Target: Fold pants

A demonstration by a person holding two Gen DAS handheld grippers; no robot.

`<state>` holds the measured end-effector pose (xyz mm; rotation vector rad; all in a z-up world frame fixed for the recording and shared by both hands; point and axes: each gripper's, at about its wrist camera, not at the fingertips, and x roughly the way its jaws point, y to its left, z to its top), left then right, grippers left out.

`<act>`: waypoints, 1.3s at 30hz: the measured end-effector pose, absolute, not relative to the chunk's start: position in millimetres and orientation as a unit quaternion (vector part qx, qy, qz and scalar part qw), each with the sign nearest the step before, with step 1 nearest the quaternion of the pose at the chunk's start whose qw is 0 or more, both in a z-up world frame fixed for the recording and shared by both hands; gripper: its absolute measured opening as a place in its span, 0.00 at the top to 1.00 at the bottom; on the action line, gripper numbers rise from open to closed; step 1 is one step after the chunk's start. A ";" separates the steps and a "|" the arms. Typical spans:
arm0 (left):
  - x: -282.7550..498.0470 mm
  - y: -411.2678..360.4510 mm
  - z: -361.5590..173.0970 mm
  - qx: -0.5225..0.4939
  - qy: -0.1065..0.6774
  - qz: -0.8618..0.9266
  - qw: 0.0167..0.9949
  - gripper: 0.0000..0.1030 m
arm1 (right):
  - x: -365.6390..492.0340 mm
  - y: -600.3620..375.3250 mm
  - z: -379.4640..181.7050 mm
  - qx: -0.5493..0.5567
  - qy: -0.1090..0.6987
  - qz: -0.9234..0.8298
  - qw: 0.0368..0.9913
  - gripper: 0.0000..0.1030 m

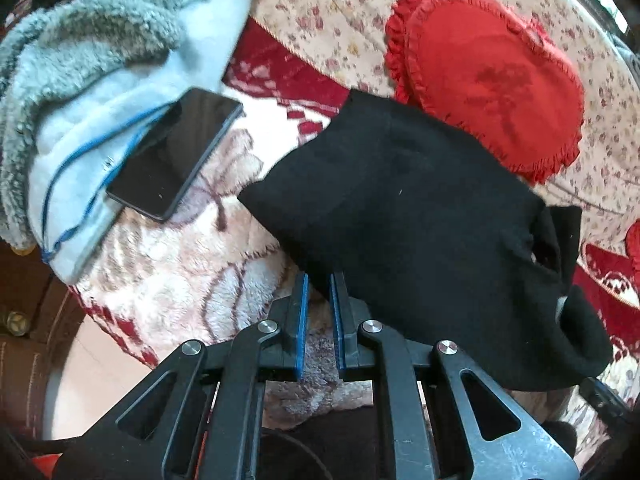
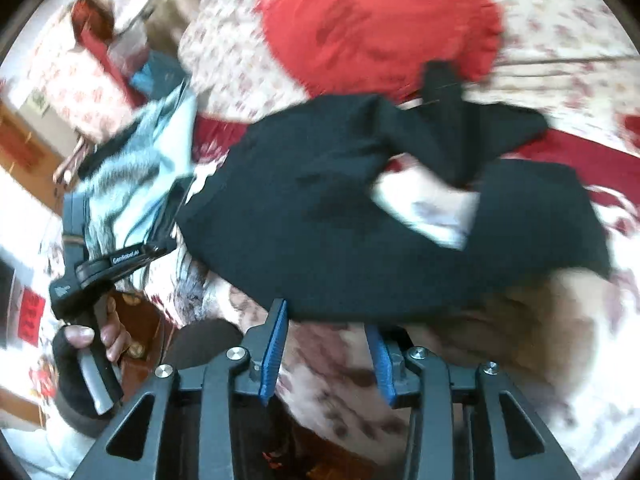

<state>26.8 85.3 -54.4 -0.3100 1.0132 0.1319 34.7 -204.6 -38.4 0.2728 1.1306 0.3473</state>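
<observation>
The black pants (image 1: 420, 220) lie bunched on a floral blanket (image 1: 180, 272) on the bed. My left gripper (image 1: 319, 280) has its blue-padded jaws nearly together at the near edge of the pants, and the cloth edge sits between the tips. In the right wrist view the pants (image 2: 320, 220) spread across the middle, partly folded, with a leg end twisted at the upper right. My right gripper (image 2: 328, 312) is open, its tips just under the near hem. The left gripper's body (image 2: 100, 268) shows in a hand at the left.
A dark phone (image 1: 176, 152) lies on a pale blue fleece garment (image 1: 100, 120) at the left. A red heart-shaped cushion (image 1: 492, 76) lies beyond the pants on a floral sheet (image 1: 340, 20). The bed edge drops off at the lower left.
</observation>
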 end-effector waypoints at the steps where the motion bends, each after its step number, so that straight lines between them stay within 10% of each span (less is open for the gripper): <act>1: 24.6 84.6 -49.6 -0.149 0.477 0.063 0.864 0.91 | 28.7 -226.2 -32.2 0.142 0.524 0.145 0.827 0.62; 36: 47.3 17.7 -58.7 -0.081 0.519 0.020 0.851 0.90 | 115.5 -352.1 -82.0 0.156 0.537 0.021 0.829 0.54; 39: 46.7 21.6 -57.8 -0.089 0.518 0.023 0.850 0.90 | 113.5 -345.2 -78.2 0.156 0.502 0.035 0.850 0.73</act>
